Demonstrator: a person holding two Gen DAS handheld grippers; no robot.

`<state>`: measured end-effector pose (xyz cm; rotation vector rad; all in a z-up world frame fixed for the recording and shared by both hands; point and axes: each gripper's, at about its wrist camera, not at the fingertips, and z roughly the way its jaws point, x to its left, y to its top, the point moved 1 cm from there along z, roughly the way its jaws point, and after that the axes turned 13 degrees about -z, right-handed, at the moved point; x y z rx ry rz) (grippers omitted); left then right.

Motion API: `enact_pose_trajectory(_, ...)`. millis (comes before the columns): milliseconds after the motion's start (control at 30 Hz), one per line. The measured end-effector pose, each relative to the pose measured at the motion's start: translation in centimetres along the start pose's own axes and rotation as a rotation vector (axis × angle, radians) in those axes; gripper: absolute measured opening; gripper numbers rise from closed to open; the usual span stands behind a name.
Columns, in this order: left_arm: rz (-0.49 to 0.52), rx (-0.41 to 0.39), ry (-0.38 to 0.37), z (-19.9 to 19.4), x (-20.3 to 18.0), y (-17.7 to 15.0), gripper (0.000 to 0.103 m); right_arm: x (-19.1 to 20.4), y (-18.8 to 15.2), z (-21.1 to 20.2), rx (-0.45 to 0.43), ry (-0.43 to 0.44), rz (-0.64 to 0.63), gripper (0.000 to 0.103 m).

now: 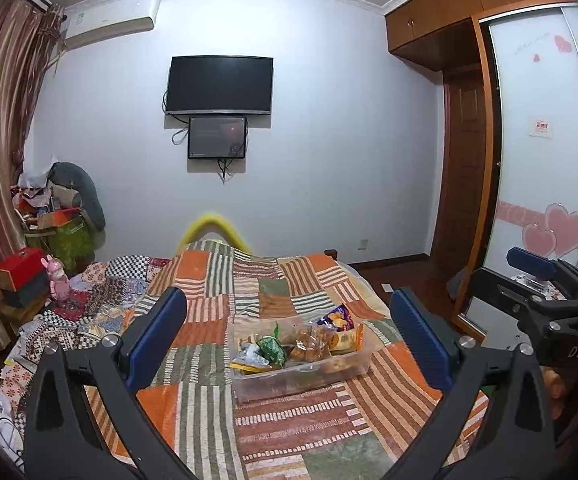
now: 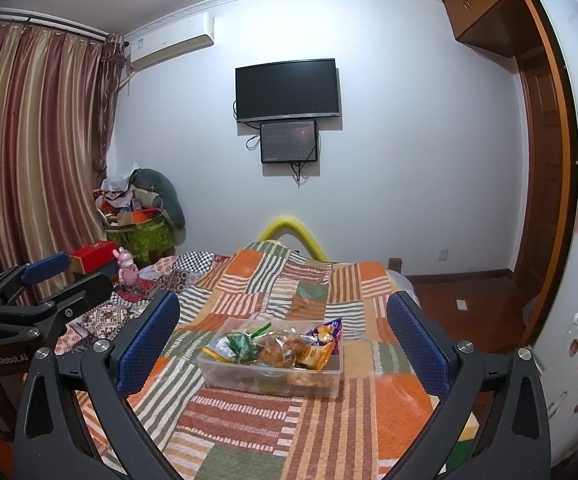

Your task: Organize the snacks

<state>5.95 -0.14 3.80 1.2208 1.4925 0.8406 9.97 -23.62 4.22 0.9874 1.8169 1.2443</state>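
A clear plastic box (image 1: 309, 376) stands on the patchwork bedspread (image 1: 249, 280), filled with several snack packets: a green one (image 1: 271, 350), brown pastry packs (image 1: 309, 346) and an orange-purple bag (image 1: 339, 322). The box also shows in the right wrist view (image 2: 273, 376) with the same snacks (image 2: 285, 350). My left gripper (image 1: 289, 336) is open and empty, held above the bed short of the box. My right gripper (image 2: 283, 334) is open and empty, likewise short of the box. Each gripper shows at the edge of the other's view (image 1: 545, 284) (image 2: 37, 280).
A pink rabbit toy (image 1: 57, 280) and a red box (image 1: 19, 270) sit at the bed's left. A yellow foam arch (image 1: 213, 228) rises at the bed's far end. A TV (image 1: 220, 84) hangs on the wall. Wardrobe (image 1: 545, 140) on the right, curtains (image 2: 29, 152) on the left.
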Motion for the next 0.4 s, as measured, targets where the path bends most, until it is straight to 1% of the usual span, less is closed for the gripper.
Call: enact_pose_trajectory(400,0.010,0.009,0.010,0.57,-0.25,-0.58,0.103,-0.38,-0.26,0.45,0.010,-0.002,0.015,0.103)
